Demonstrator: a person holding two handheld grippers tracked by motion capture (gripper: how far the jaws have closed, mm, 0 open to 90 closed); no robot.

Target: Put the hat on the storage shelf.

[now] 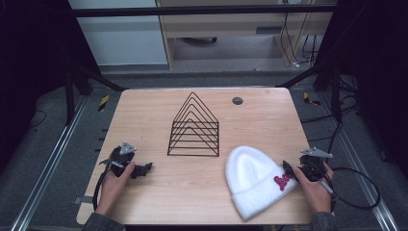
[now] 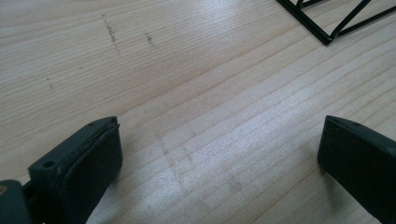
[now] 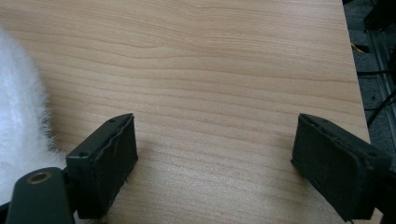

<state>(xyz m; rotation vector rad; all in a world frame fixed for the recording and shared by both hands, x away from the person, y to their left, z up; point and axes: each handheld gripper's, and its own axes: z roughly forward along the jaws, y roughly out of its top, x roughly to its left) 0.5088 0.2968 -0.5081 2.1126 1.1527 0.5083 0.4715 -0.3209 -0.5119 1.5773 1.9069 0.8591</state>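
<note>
A fluffy white beanie [image 1: 252,179] with a red emblem [image 1: 281,181] on its folded brim lies on the wooden table [image 1: 192,192] at the front right. A black wire rack [image 1: 194,127] with triangular dividers stands in the table's middle. My left gripper [image 1: 144,168] rests at the front left, jaws wide apart over bare wood [image 2: 219,154]. My right gripper [image 1: 288,169] sits just right of the beanie's brim, open, with bare wood between its jaws [image 3: 215,158]. The beanie's fuzzy edge [image 3: 18,121] lies to the left of its left jaw.
A small dark round disc [image 1: 237,100] is set in the table near its far edge. A corner of the wire rack [image 2: 327,23] lies ahead of the left gripper. Cables [image 1: 358,185] trail off the table's right side. The table's right edge [image 3: 352,70] is close to the right gripper.
</note>
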